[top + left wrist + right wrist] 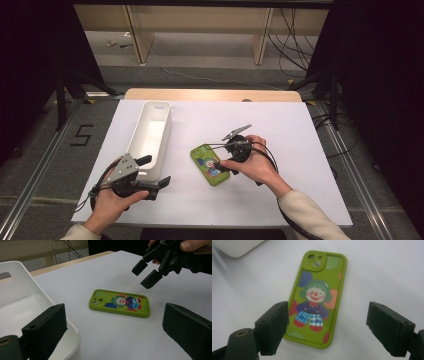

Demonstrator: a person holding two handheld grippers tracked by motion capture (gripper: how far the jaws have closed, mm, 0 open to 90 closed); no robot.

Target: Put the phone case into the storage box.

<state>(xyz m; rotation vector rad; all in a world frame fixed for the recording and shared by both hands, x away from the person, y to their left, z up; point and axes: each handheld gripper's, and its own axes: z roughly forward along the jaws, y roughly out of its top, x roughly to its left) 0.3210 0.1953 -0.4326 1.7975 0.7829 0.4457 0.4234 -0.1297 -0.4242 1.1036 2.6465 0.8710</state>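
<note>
Lime-green phone case (319,297), printed with a clown: green hair, red nose, purple top, blue-striped and blue-and-white checked trousers, red shoes. Blue, orange, red and pale green blobs around the figure. Plain white bin (150,137). White bench (280,190) top, light wood strip at the far edge. Black left gripper (152,175) and black right gripper (227,159), each bearing a grey plate. Cream sleeve (310,215).

bright even overhead light, dark blurry surroundings.
</note>
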